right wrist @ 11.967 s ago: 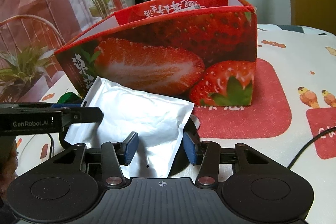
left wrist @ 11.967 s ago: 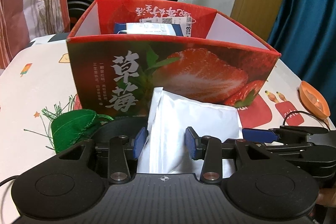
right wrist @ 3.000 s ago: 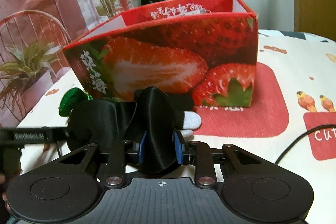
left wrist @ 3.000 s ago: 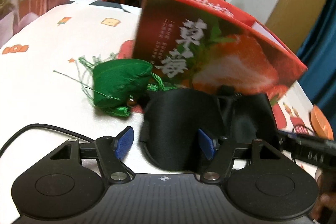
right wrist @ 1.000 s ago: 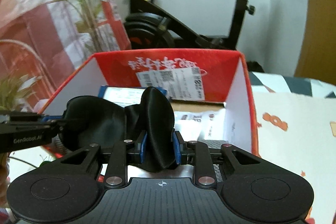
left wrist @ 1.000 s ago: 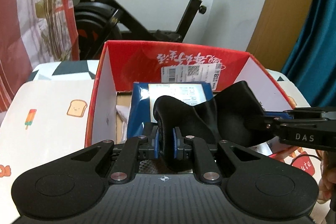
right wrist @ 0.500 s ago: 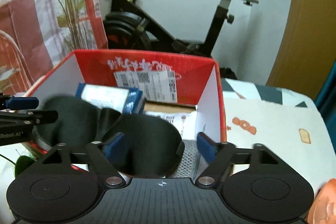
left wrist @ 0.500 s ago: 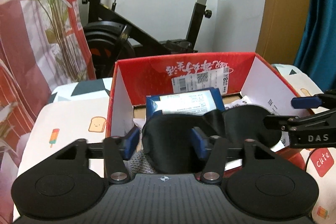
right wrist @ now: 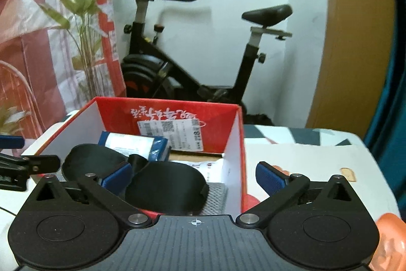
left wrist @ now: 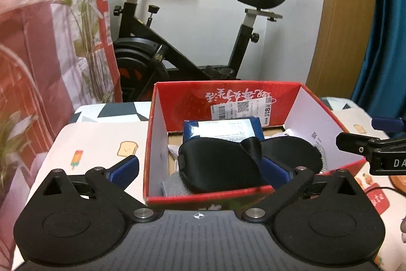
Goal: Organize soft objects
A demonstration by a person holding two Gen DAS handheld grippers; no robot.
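A black sleep mask (left wrist: 218,164) lies loose inside the red strawberry box (left wrist: 223,192), on top of a blue packet (left wrist: 223,128) and a grey knitted thing (left wrist: 175,184). My left gripper (left wrist: 200,168) hovers above the box's near wall, jaws opening wide, its pads clear of the mask. In the right wrist view the mask (right wrist: 165,187) rests in the box (right wrist: 165,103) below my right gripper (right wrist: 194,174), whose jaws are also opening and touch nothing. Each gripper shows at the edge of the other's view: the right gripper (left wrist: 368,135), the left gripper (right wrist: 15,151).
An exercise bike (left wrist: 182,52) stands behind the table. A printed curtain (left wrist: 50,42) hangs at the left, a blue one (left wrist: 380,42) at the right. The tablecloth (left wrist: 101,144) spreads left of the box. An orange dish (right wrist: 388,240) and a cable (left wrist: 380,188) lie at the right.
Both grippers have opened and let go of the black mask, which has settled into the box. Both hands have drawn back and risen a little.
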